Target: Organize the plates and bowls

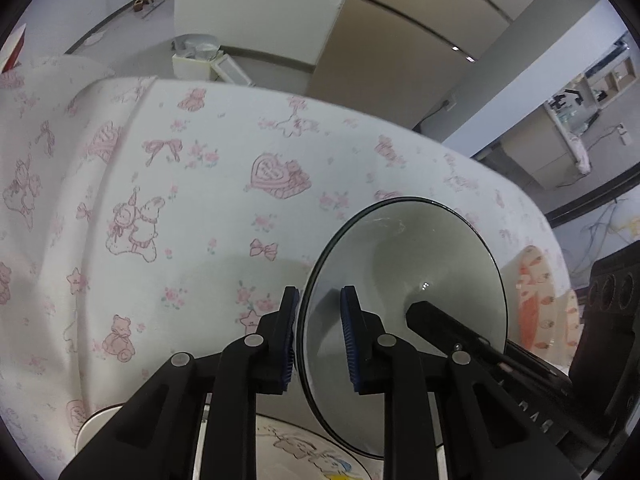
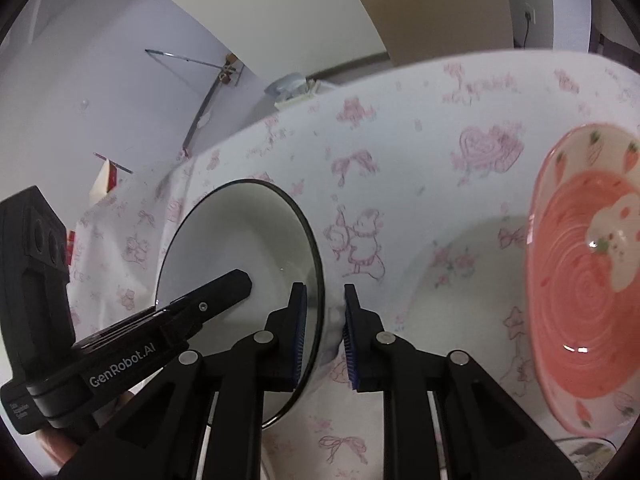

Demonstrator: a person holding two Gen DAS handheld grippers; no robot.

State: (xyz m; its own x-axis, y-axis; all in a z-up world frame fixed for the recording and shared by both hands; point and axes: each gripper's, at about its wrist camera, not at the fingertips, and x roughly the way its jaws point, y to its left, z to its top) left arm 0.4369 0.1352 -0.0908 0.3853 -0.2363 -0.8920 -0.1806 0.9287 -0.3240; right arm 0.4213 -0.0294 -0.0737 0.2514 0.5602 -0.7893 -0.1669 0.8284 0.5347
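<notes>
Two-handed hold on a single dish. The white bowl, dark-rimmed and tilted nearly on edge, is lifted above the bench, which is covered in a cloth printed with pink bears and bows. The left gripper has its jaws pinching the bowl's rim on one side, one pad inside the wall and one outside; the right gripper pinches the opposite side of the rim in the same way. Gripping at two opposed points probably keeps the steeply tilted bowl from swinging or slipping, since a thin glazed rim offers each pad little purchase. The pink bowl, decorated with carrots and a rabbit, lies just beyond the right gripper on the cloth. Below the left gripper a cartoon-printed plate is partly visible; the tilt suggests the white bowl is being turned for setting down with the other dishes, though the destination cannot be told.
</notes>
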